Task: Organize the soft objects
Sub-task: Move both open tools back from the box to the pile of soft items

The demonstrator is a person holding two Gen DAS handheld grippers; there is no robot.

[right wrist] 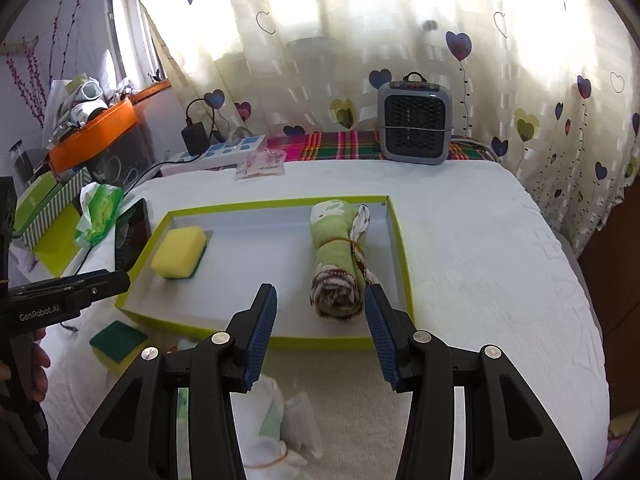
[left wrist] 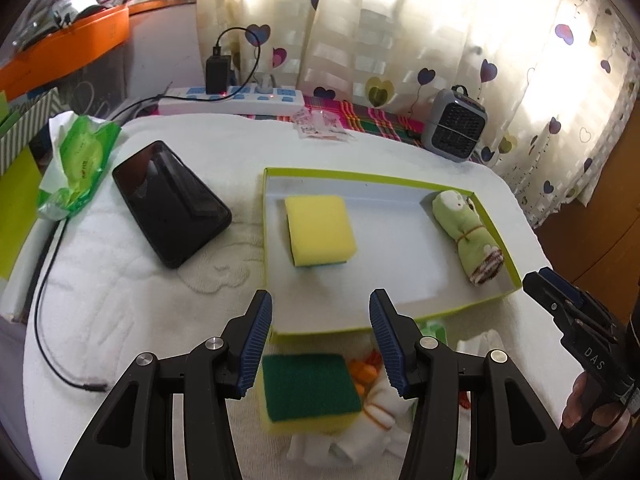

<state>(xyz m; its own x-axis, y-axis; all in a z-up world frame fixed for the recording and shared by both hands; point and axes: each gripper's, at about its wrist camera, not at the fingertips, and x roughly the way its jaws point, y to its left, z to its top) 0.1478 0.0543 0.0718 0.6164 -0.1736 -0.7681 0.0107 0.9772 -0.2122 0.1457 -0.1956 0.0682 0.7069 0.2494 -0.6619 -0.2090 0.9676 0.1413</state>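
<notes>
**Both tongs empty above the loose pile, two soft items already boxed**

Nearest your left tongs lay a sponge with its green scouring side up, on the white-covered counter, just in front of the lime-edged box. Beside it sat a heap of white socks with orange trim. Your left tongs stood parted over that spot, nothing between the blue pads.

Your right tongs were also spread and held nothing. Their right pad overlapped the near end of the rolled green sock in the view, but you could not tell for certain whether it touched; it looked apart. Below them lay more white cloth, partly blurred.

Inside the box a yellow sponge rested at the left end, yellow face up, and the rolled green sock, tied with a thin band, lay along the right wall. The floor of the box between them was bare.

Left of the box you had a black phone lying flat, and beyond it a green wipes pack. A small grey heater stood at the far edge, against the heart-print curtain.
</notes>
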